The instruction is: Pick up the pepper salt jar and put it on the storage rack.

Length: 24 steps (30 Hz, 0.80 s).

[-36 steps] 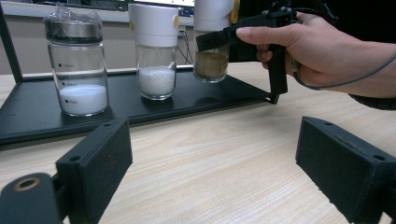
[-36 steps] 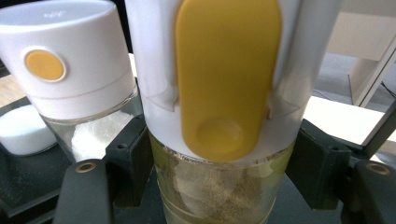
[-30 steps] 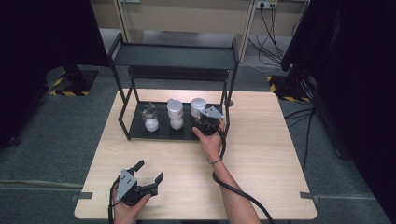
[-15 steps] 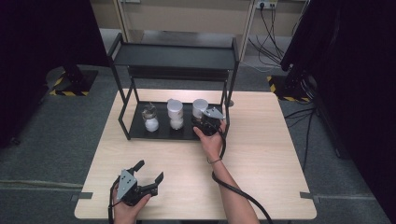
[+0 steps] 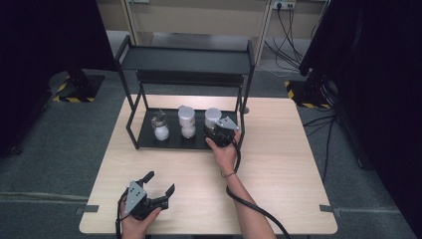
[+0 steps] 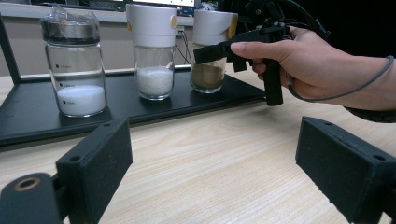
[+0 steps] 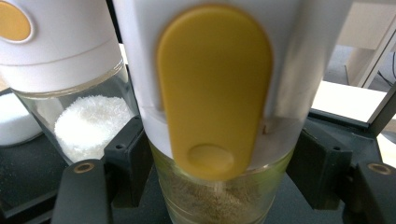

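**Brown-powder jar gripped at the shelf tray's right end**

The left claw [image 5: 158,185] rests open and empty on the desk [image 5: 288,164]. On the rack's tray [image 5: 149,138], the right claw [image 7: 219,158] is clamped on the brown-powder jar [image 6: 208,51], rightmost of three. Lifted carelessly, I judge it could knock the neighbouring white-grain jar [image 6: 152,49] or the rack post [image 5: 245,107]. The pads' contact line is partly hidden behind the jar's white cap.

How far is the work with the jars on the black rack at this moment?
Done: three jars stand on the rack tray. In hand: the right gripper is shut on the brown spice jar, which is not yet lifted. Left: moving it. The left gripper waits open over the table.
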### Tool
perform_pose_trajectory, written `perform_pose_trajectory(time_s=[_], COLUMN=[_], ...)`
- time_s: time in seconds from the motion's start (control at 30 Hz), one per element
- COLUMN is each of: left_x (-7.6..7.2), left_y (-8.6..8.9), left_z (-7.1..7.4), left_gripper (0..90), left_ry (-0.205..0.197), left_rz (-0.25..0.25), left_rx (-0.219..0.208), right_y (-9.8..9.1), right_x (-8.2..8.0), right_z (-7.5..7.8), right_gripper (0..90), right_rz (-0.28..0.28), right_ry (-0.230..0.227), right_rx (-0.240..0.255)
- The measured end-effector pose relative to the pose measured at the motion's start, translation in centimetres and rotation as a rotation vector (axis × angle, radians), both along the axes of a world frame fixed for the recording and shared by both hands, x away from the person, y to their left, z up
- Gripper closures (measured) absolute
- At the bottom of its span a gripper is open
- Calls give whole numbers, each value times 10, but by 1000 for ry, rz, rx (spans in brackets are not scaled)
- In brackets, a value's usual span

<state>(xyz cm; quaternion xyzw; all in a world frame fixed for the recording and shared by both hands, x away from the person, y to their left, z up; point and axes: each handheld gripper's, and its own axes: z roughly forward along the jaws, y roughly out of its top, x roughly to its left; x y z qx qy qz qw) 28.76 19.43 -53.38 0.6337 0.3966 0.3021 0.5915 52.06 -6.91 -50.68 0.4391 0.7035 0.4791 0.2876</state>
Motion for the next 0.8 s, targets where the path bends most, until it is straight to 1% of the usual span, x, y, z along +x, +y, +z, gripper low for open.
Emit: perform_pose_trajectory(time_s=[0.2, 0.37, 0.5, 0.73, 0.8], left_x=[0, 0, 0, 0, 0], left_y=[0, 0, -1, -1, -1], left_z=[0, 0, 0, 0, 0], left_gripper=[105, 105, 105, 105, 105], left_ry=[0, 0, 1, 2, 2], left_rz=[-1, -1, -1, -3, -3], left_rx=[-1, 1, 1, 1, 1], right_y=[0, 1, 2, 7, 7], right_x=[0, 0, -2, -6, -7], right_z=[0, 0, 0, 1, 1], right_gripper=[288, 249, 200, 149, 140], right_rz=[-1, 3, 1, -16, -22], right_ry=[5, 15, 20, 26, 33], right_rx=[11, 14, 19, 4, 7])
